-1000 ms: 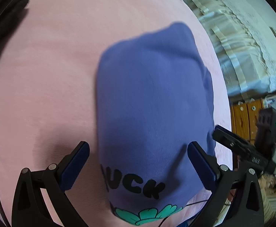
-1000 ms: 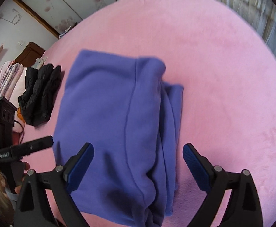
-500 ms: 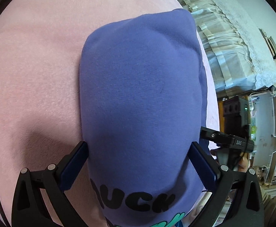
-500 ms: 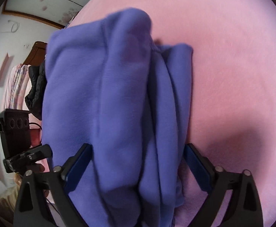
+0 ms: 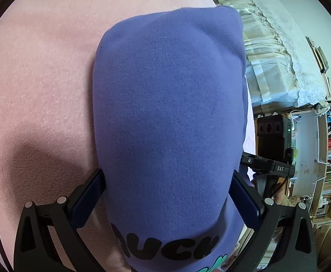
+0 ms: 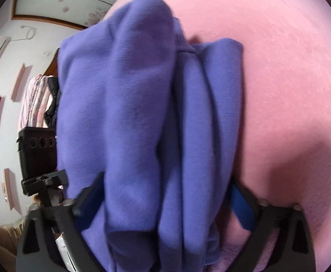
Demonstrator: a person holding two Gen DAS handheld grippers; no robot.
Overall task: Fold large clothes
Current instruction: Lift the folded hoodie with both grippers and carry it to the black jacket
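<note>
Sweatshirt [image 5: 167,113] bundle fills both frame centres, straddled by wide left gripper [image 5: 167,195] and closing right gripper [image 6: 165,201] to pinch it for folding.

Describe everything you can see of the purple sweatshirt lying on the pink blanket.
The purple sweatshirt is soft fleece-like knit, folded into a thick, narrow bundle with stacked layers along one side. It lies on the pink blanket. Black letters and a bit of teal print show at its near end. Both grippers straddle it, the right one closing.
</note>
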